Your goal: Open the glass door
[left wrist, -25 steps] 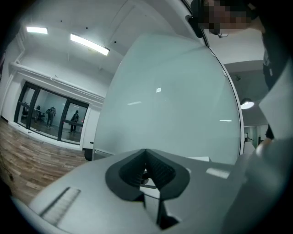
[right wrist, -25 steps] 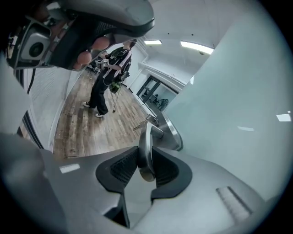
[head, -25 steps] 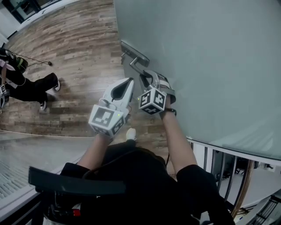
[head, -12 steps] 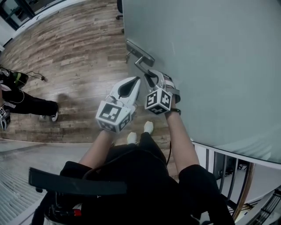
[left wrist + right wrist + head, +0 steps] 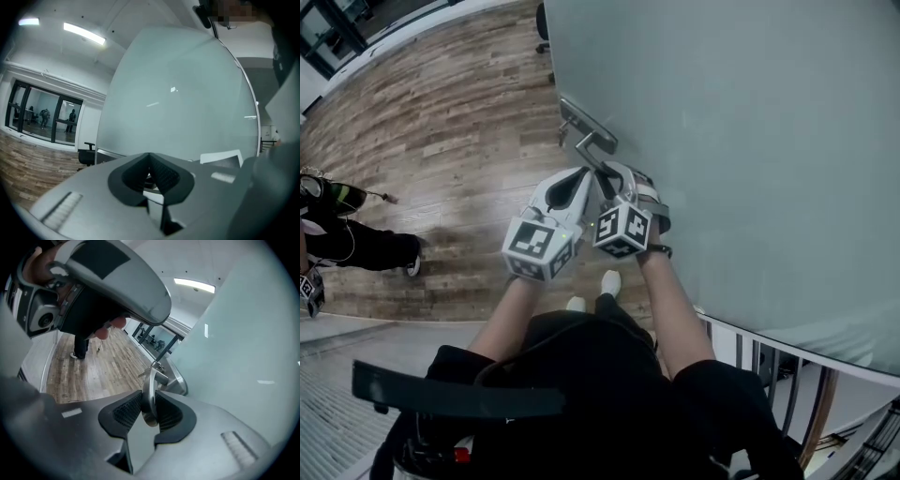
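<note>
1. Right tongs [image 5: 149,412] grasp the handle [image 5: 150,380]. The metal lever stands between the two ribbed pads [image 5: 125,411], which press on it from both sides. The jaws have just been closing further on it.
2. In the head view the right tongs [image 5: 606,174] sit at the centre of the frame. Their tips are at the free end of the handle [image 5: 592,142], which is fixed by its plate near the door's left edge.
3. Left tongs [image 5: 150,171] are clenched, the pads meeting at their tips with nothing between them. They point up at the door [image 5: 187,103].
4. In the head view the left tongs [image 5: 570,187] lie just left of the right ones and below the handle's plate.
5. The door [image 5: 750,141] is frosted, pale green glass and fills the upper right of the head view. A wood-plank floor [image 5: 459,122] lies at upper left.
6. A bystander [image 5: 356,246] in dark trousers shows at the left edge of the head view. A black chair [image 5: 87,152] stands at left-centre of the left gripper view, beside the door.
</note>
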Action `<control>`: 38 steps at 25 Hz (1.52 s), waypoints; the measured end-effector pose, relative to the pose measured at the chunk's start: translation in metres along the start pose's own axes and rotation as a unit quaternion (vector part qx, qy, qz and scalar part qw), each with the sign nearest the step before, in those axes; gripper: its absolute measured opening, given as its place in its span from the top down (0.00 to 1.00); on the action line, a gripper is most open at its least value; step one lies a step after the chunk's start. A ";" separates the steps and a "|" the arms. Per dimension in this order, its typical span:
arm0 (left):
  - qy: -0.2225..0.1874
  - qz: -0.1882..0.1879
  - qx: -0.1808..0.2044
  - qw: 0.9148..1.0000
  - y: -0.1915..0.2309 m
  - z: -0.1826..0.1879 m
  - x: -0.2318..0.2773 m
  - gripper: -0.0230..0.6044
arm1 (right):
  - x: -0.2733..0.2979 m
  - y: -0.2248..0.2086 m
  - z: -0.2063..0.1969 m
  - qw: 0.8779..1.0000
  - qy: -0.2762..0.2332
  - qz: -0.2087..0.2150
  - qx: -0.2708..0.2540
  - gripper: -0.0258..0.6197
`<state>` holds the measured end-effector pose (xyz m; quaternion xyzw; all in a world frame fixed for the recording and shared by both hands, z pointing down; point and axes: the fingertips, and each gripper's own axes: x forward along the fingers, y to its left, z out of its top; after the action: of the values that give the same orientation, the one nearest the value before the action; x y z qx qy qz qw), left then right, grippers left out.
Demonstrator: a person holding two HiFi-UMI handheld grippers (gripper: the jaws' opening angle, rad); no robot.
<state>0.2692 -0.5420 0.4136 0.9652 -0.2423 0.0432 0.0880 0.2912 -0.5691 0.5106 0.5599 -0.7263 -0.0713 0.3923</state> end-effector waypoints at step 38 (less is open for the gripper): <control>0.017 -0.024 0.022 0.999 0.049 -0.043 0.123 0.97 | 0.048 -0.068 -0.079 0.991 0.046 -0.094 0.077 0.82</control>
<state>0.3522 -0.6322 0.4789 0.9717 -0.2162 0.0623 0.0717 0.3908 -0.6097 0.5508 0.6574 -0.6546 -0.0258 0.3724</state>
